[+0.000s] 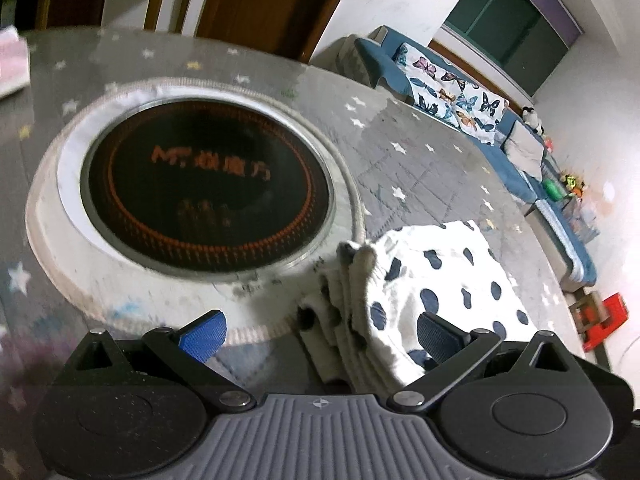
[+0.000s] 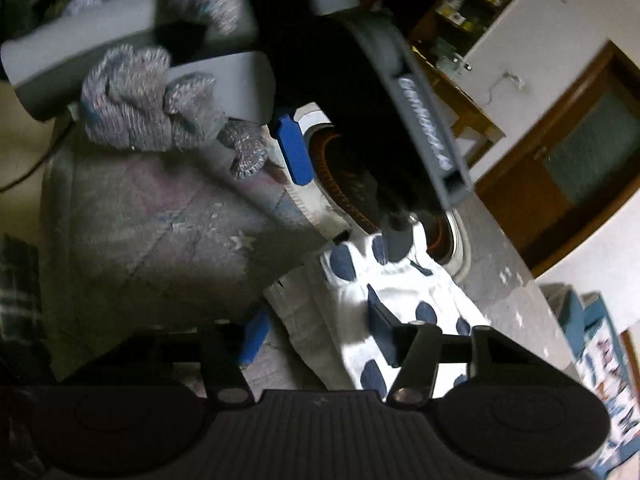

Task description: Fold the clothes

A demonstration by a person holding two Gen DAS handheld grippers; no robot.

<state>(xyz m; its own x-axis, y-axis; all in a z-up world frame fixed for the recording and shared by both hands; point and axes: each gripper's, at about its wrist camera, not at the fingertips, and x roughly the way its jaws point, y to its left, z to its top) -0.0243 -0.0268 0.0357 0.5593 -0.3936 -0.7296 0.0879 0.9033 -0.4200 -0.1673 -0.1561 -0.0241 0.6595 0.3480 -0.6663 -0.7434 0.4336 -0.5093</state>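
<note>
White cloth with dark blue spots — the garment (image 1: pixel 436 280) — already lies gathered into several stacked layers on the grey star-print desk (image 1: pixel 400 168), just beside the round black cooktop (image 1: pixel 208 188) set into it, so my judgement is that the folding is well along, with perhaps a last fold or a squaring-up left. From the left: the left tongs (image 1: pixel 320 328) stand spread, the layered edge between their blue pads with no pad pressing on it. The right tongs (image 2: pixel 316 332) are partly spread over the same garment — one pad rests against the cloth, the other on the desk beside it, nothing pinched.
</note>
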